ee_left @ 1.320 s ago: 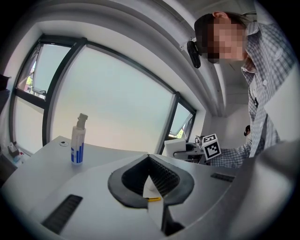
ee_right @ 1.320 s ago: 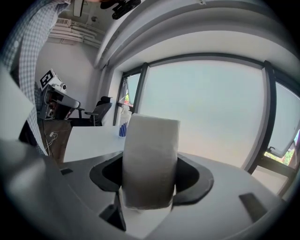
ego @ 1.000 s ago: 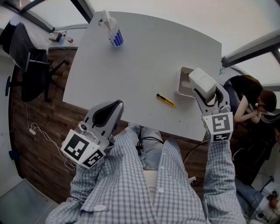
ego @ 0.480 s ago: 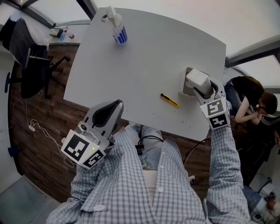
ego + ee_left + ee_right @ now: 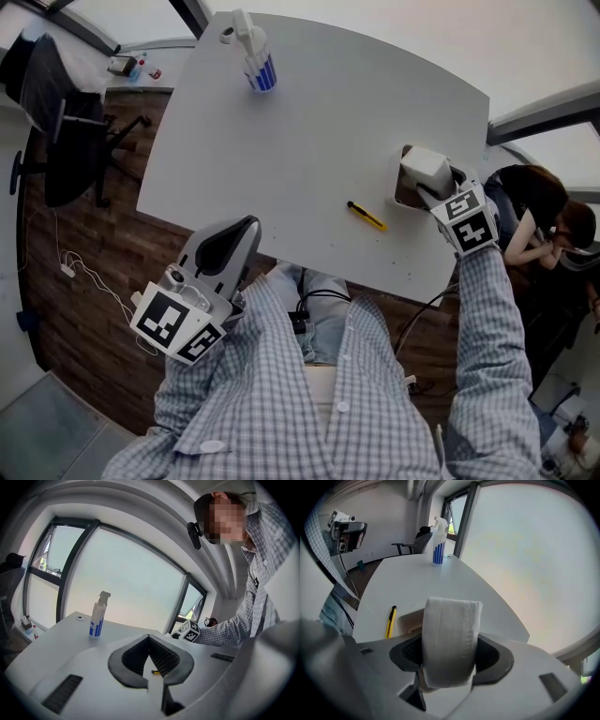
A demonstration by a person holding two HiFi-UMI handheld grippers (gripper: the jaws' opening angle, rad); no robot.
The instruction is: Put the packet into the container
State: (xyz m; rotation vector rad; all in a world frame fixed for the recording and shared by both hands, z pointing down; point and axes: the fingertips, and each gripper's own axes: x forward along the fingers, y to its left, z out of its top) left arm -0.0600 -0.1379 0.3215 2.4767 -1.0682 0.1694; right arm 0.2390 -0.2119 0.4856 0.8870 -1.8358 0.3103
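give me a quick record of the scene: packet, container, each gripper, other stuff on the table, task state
packet: white, between the right gripper's jaws, over the container
container: tan, open, by the right edge of the table
right gripper: shut on packet, pointing down
left gripper: jaws together, empty, at the table's near edge
other items: spray bottle at the far corner; yellow cutter left of the container
task state: packet not yet released

The packet [image 5: 427, 169] hides most of the container [image 5: 401, 192]; only its left side shows.
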